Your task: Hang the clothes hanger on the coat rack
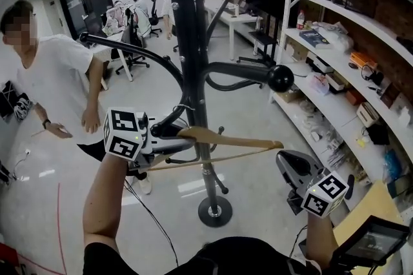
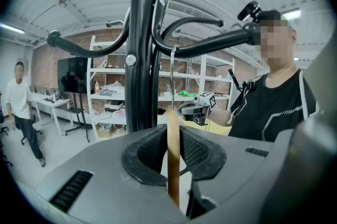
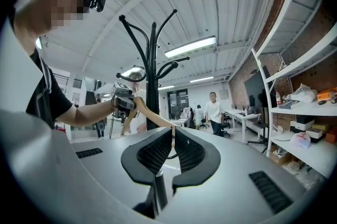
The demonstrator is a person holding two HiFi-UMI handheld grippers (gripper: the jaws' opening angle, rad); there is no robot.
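Note:
The wooden clothes hanger (image 1: 239, 141) lies roughly level just in front of the black coat rack pole (image 1: 193, 41). My left gripper (image 1: 169, 133) is shut on its left end. In the left gripper view the hanger (image 2: 172, 165) stands edge-on between the pads. Its wire hook (image 2: 172, 75) rises to a curved rack arm (image 2: 210, 45); I cannot tell whether it rests there. My right gripper (image 1: 287, 161) sits just below the hanger's right tip, apart from it. Its jaws stand nearly together with nothing between them in the right gripper view (image 3: 172, 136), which shows the hanger (image 3: 150, 115) beyond them.
A ball-tipped rack arm (image 1: 281, 78) reaches right above the hanger. The rack's round base (image 1: 215, 210) stands on the floor below. A person in a white shirt (image 1: 55, 80) stands at the left. White shelves (image 1: 348, 61) with clutter line the right, above a yellow table (image 1: 371, 203).

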